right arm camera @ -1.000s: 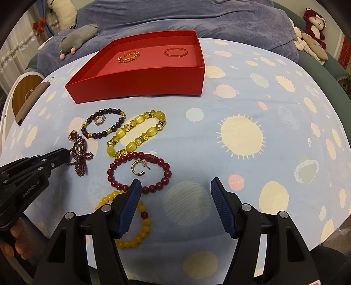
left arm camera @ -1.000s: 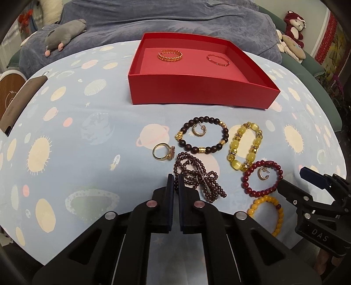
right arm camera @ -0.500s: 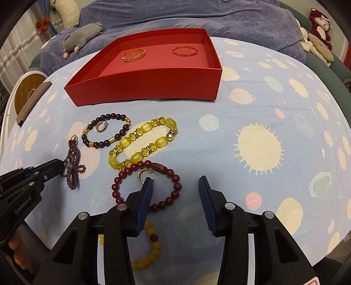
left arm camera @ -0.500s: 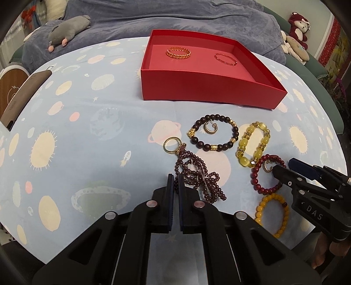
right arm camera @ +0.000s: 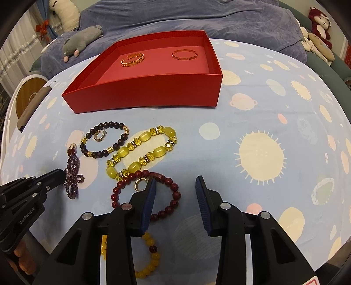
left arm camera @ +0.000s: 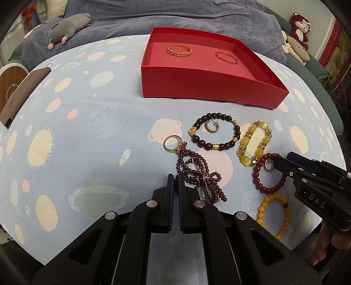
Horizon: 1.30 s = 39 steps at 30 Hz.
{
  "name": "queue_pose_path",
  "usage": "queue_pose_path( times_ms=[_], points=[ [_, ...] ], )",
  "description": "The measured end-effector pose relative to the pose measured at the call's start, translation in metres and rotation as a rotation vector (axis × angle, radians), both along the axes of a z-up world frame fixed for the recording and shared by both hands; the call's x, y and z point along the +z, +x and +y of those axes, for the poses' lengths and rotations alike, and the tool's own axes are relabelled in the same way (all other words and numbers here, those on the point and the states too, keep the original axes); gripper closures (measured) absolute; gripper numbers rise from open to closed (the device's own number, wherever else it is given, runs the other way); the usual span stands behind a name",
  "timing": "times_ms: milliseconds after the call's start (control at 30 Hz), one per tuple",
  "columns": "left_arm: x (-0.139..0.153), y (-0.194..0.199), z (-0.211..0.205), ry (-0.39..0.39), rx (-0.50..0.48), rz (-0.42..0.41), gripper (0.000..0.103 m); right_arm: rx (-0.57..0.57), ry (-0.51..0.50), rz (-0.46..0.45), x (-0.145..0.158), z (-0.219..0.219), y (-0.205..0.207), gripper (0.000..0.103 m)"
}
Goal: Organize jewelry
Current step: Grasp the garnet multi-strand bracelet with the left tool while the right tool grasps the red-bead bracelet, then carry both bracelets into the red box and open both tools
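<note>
My left gripper (left arm camera: 174, 178) is shut on the near end of a purple bead strand (left arm camera: 198, 173), whose far end lies by a gold ring (left arm camera: 172, 142). My right gripper (right arm camera: 175, 186) is closing over a dark red bracelet (right arm camera: 115, 197). Its left finger (right arm camera: 150, 193) stands inside the loop by a small earring (right arm camera: 138, 183). The bracelet's right arc is between the jaws, untouched by the pads. A dark brown bracelet (left arm camera: 198, 138), a yellow bracelet (left arm camera: 245, 142) and an orange one (left arm camera: 263, 208) lie nearby. The red box (left arm camera: 210, 87) holds two gold bangles (left arm camera: 178, 50).
The jewelry lies on a light blue cloth with planets and suns (left arm camera: 76, 136). A brown case (left arm camera: 19, 92) sits at its left edge. Behind are a grey-blue blanket (left arm camera: 164, 15), a grey plush toy (left arm camera: 68, 28) and more plush toys (left arm camera: 298, 24) at the right.
The right gripper's jaws have narrowed and it has moved forward over the dark red bracelet. The left gripper stays shut; the ring now lies against the purple strand's far end.
</note>
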<state>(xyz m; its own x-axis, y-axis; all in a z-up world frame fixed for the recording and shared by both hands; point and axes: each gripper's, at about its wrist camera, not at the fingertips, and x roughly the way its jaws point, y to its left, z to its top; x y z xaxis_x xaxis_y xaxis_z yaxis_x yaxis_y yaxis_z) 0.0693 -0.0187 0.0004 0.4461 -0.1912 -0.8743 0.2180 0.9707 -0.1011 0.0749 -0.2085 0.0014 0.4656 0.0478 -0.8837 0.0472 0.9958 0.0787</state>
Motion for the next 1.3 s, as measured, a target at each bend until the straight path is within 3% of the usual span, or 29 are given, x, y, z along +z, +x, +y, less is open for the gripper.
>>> queue_pose_path(
  times_ms=[167,400,867,1167,1300],
  points=[
    [0.000,0.000,0.000,-0.009,0.001,0.001,0.100,0.011,-0.001,0.001,-0.001,0.001,-0.002,0.095],
    [0.007,-0.002,0.000,-0.035,0.001,0.007,0.100,0.001,0.030,-0.028,0.015,-0.002,-0.012,0.095],
    [0.053,-0.007,0.000,-0.078,-0.034,-0.039,0.103,0.002,0.037,-0.117,0.073,-0.003,-0.018,0.095],
    [0.094,0.006,0.001,-0.095,-0.065,-0.111,0.103,0.021,0.024,-0.158,0.094,-0.002,-0.004,0.095],
    [0.090,0.009,0.010,-0.116,-0.047,-0.108,0.102,0.018,0.016,-0.158,0.091,-0.002,-0.007,0.095]
  ],
)
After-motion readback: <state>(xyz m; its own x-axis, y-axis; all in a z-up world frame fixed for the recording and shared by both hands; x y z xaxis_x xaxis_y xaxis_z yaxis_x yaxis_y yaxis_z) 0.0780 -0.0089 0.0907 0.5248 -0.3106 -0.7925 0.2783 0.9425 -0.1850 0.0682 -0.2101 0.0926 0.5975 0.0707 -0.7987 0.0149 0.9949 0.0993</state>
